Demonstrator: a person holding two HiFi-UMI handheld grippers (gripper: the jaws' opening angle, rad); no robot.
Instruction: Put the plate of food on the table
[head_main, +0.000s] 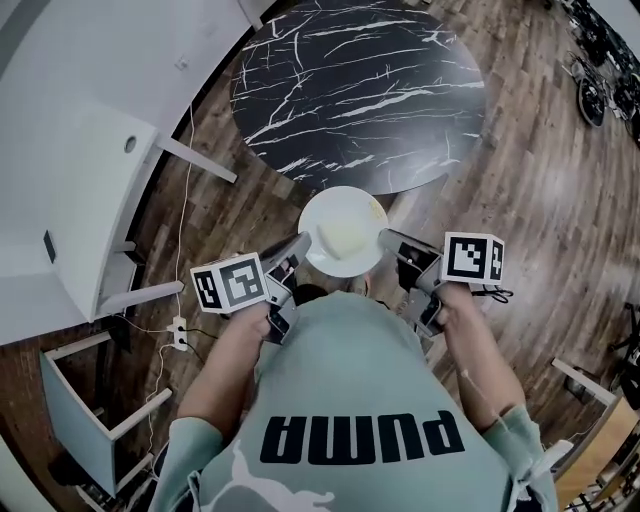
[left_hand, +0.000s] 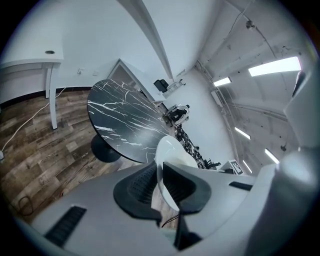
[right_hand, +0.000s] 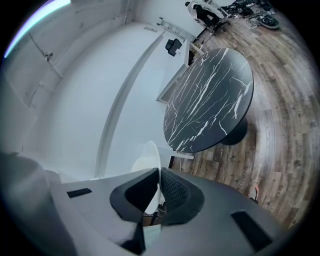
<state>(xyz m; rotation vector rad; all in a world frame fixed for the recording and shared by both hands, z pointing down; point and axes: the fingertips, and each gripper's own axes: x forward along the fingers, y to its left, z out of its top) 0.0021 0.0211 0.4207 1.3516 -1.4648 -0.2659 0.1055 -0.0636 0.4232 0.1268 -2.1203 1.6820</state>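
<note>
The round black marble table (head_main: 350, 90) is lying straight ahead of the person, on the far side of the white plate (head_main: 325, 205). The plate is hanging in the air over the wood floor (head_main: 240, 215), carrying a pale heap of food (head_main: 347, 236), and its far rim is just reaching the table's near edge. The left gripper (head_main: 300, 246) is pinching the plate's left rim and the right gripper (head_main: 390, 238) its right rim. Both are equally near the table, with their jaws narrowed onto the thin edge.
</note>
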